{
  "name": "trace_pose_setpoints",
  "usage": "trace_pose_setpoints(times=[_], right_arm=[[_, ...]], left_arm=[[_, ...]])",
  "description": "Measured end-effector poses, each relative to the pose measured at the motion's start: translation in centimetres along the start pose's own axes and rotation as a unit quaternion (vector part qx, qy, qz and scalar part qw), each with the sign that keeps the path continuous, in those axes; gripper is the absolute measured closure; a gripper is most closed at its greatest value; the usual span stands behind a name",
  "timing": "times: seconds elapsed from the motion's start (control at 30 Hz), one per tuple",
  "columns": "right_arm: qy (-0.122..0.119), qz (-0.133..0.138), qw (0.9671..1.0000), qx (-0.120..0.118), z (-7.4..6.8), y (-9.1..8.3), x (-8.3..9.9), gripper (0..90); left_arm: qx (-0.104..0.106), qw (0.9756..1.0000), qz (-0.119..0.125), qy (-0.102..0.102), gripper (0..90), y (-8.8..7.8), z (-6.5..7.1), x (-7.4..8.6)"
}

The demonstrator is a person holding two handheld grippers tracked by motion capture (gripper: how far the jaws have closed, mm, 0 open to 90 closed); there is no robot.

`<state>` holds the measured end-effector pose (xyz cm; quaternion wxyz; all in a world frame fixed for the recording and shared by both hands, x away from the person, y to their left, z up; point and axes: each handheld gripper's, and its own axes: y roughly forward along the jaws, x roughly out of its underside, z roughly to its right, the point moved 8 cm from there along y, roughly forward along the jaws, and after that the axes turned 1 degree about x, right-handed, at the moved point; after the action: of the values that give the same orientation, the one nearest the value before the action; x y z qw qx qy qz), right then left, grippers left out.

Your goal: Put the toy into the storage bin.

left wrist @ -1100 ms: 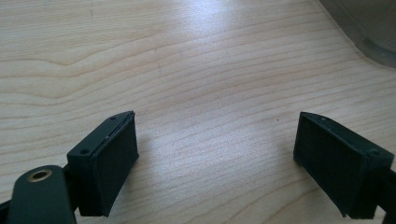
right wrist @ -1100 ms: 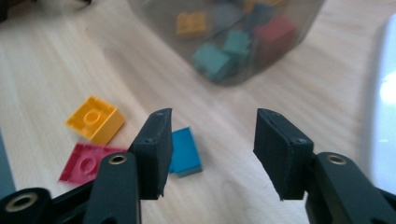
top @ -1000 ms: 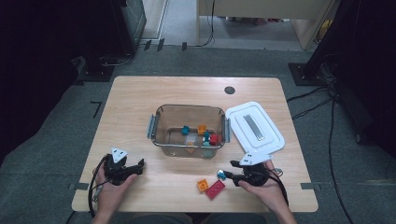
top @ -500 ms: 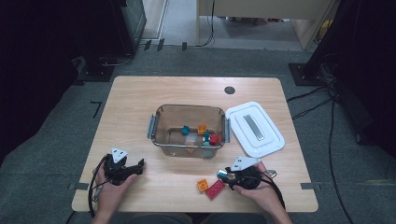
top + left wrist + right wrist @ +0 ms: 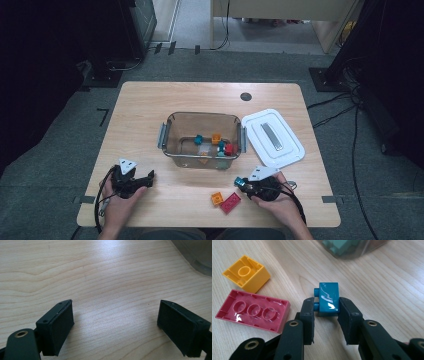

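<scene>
A pale wooden bench (image 5: 150,107) stands over grey carpet. The left tongs (image 5: 145,181) rest spread over bare wood. The right gripper view shows what the high view blurs: the right tongs (image 5: 325,315), their jaws just closing, pinch a teal brick (image 5: 328,299), with a red brick (image 5: 253,311) and a yellow brick (image 5: 247,273) to their left.
</scene>
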<state>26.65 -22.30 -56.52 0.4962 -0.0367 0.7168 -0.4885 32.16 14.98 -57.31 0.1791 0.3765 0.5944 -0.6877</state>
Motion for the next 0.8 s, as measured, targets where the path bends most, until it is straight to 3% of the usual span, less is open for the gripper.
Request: trace_pose_setpoints(times=[0.4, 0.8], right_arm=[[0.022, 0.01, 0.9996, 0.012, 1.4, -1.2, -0.3, 67.9], [0.045, 0.032, 0.9979, 0.034, 4.7, -4.5, -2.3, 67.9]], left_arm=[[0.0, 1.0, 0.0, 0.0, 13.2, 0.0, 0.0, 0.0], [0.0, 1.0, 0.0, 0.0, 13.2, 0.0, 0.0, 0.0]])
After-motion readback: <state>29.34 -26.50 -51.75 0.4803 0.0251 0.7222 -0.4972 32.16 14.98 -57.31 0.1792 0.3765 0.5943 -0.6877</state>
